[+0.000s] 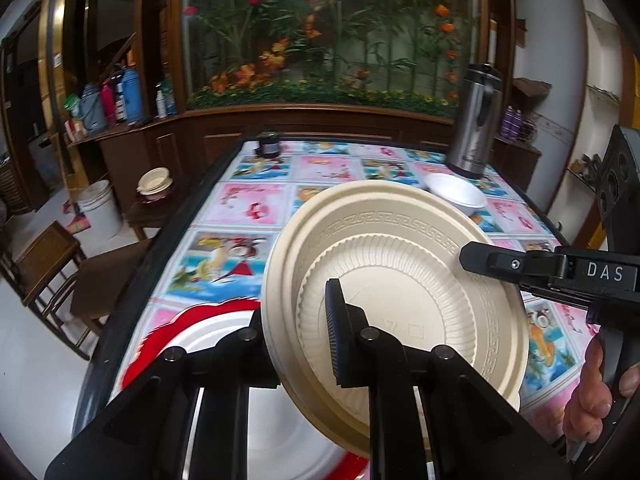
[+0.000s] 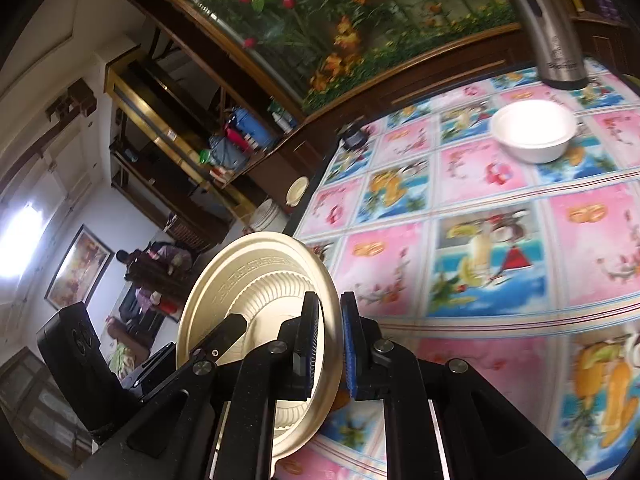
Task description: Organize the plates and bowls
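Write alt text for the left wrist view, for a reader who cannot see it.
The left tongs clamp the rim of a tilted cream plate above a table with a bright patterned cloth. The right tongs reach to the plate's far rim from the right. A red-rimmed plate lies beneath; a white bowl and steel flask stand behind.

The left claw [image 1: 298, 338] is clamped across a tilted rim, one finger on each face. The right claw [image 2: 330, 344] grips the opposite edge, its pads [image 2: 349, 350] apparently pinching it. A bare hand [image 1: 592, 392] holds the right handle.
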Motion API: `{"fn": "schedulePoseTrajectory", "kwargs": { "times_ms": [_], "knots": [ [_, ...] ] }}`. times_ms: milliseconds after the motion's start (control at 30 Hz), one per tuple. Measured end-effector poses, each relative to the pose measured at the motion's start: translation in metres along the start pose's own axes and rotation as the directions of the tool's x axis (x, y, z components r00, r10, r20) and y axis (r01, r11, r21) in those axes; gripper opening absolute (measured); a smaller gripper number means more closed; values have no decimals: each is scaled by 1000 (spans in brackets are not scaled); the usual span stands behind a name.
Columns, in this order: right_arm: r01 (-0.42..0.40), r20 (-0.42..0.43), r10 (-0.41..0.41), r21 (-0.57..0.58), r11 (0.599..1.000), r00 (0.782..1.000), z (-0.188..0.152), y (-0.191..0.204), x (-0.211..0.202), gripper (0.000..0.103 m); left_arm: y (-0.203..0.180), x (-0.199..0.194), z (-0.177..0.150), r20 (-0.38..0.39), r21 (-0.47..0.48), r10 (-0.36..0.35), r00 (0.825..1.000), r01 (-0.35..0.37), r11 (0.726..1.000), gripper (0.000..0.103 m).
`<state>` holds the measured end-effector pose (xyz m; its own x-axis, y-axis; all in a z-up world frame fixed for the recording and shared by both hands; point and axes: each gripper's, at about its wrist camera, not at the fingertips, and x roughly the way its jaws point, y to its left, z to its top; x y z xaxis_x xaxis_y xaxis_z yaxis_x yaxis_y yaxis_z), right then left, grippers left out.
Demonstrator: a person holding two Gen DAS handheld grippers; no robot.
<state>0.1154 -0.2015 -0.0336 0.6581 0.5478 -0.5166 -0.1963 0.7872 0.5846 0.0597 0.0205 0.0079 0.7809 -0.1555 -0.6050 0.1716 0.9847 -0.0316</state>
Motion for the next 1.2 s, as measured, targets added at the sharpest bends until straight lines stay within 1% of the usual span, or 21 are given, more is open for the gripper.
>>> {"fn": "schedulePoseTrajectory", "kwargs": {
  "times_ms": [67,167,300,733,900,1033,1067,1133,1200],
  "knots": [
    [-7,-24,7,-10,1000,1000,-3,9,12,11,8,0,-3,-3,-11,9,1000,-9,1000,14],
    [-29,-54,28,-19,999,998,-8,20,25,11,19,1,-9,-6,-18,47,999,-47,999,14],
    [-22,-84,18,-49,999,996,-18,35,43,11,34,2,-17,-22,-39,63,998,-64,997,14],
    [-38,-157,30,-52,998,987,-38,44,77,11,63,11,-33,-63,-80,96,993,-100,992,14],
    [-27,-183,16,-58,998,983,-46,46,89,11,70,20,-44,-101,-90,104,989,-113,990,14],
    [-8,-183,-9,-92,996,983,-53,49,95,15,73,24,-54,-128,-92,97,987,-109,990,14],
    [-1,-177,-18,-107,994,984,-55,51,95,15,73,25,-56,-132,-91,95,987,-108,990,17],
    [16,-159,-41,-153,988,986,-58,57,93,15,74,25,-58,-137,-88,90,986,-103,991,18],
    [32,-147,-61,-191,981,987,-60,62,92,18,73,24,-59,-134,-80,95,986,-107,991,23]
  ]
}}
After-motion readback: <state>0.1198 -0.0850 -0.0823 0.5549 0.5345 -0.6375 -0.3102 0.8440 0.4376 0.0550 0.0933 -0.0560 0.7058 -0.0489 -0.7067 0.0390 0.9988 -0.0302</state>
